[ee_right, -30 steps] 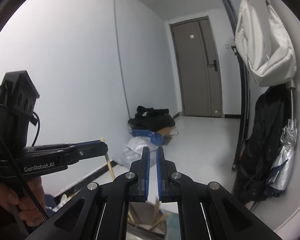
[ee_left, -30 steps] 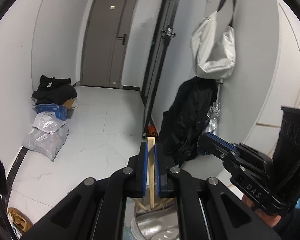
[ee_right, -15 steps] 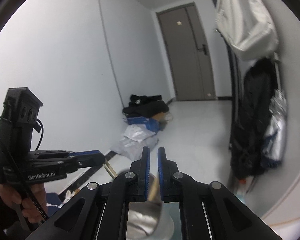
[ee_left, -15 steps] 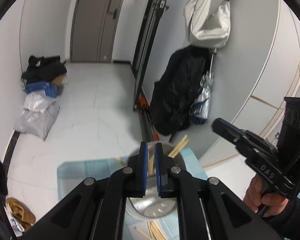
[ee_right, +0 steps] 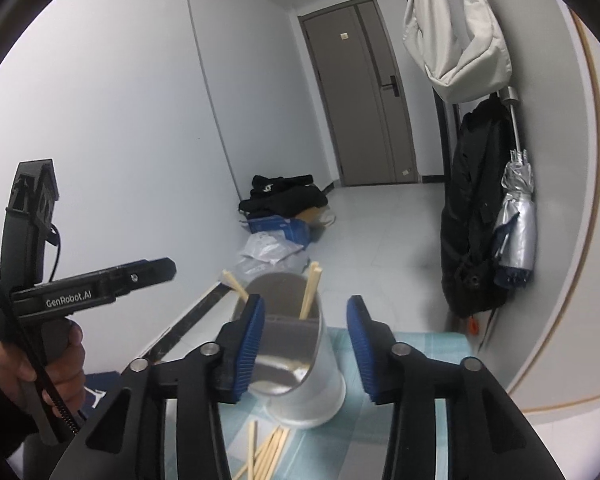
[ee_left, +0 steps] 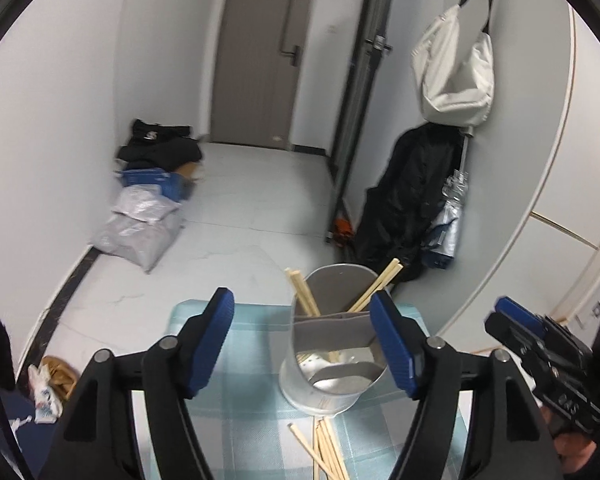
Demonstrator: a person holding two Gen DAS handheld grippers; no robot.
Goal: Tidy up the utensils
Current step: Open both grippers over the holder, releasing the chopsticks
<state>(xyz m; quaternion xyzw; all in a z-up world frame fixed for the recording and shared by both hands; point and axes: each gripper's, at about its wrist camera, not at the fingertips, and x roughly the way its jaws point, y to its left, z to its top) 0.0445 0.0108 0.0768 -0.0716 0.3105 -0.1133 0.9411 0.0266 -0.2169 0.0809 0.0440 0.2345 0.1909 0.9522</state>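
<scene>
Both grippers stand above a metal utensil holder (ee_left: 332, 344) with their jaws opening. Seen from its own wrist camera, the left gripper (ee_left: 308, 340) has its blue pads spread wide and nothing pressed between them — the holder shows in the gap, lying nearer the right-hand pad, though I cannot tell whether that pad touches its rim. The right gripper (ee_right: 305, 342) is parted less far; its pads frame the holder's upper half and grip nothing.

That holder is a shiny cylinder with a slanted mouth and a grey divider across it, standing upright on a pale blue checked cloth (ee_left: 240, 384). Several wooden chopsticks (ee_left: 302, 294) lean out of its rear compartment, some to the left and some to the right. A loose bundle of chopsticks (ee_left: 324, 446) lies flat on the cloth just in front of the holder's base, fanned out toward the cameras.

In the right wrist view a hand (ee_right: 60, 368) holds the handle of the left gripper, at the left edge of the frame.

Beyond the cloth is a white tiled floor running to a grey door (ee_left: 260, 52). Against the left wall sits a heap of black clothing, a blue box and grey plastic bags (ee_left: 140, 228). On the right wall a white bag (ee_left: 454, 68) hangs above a black coat (ee_left: 408, 196) and a folded silver umbrella (ee_right: 516, 216).
</scene>
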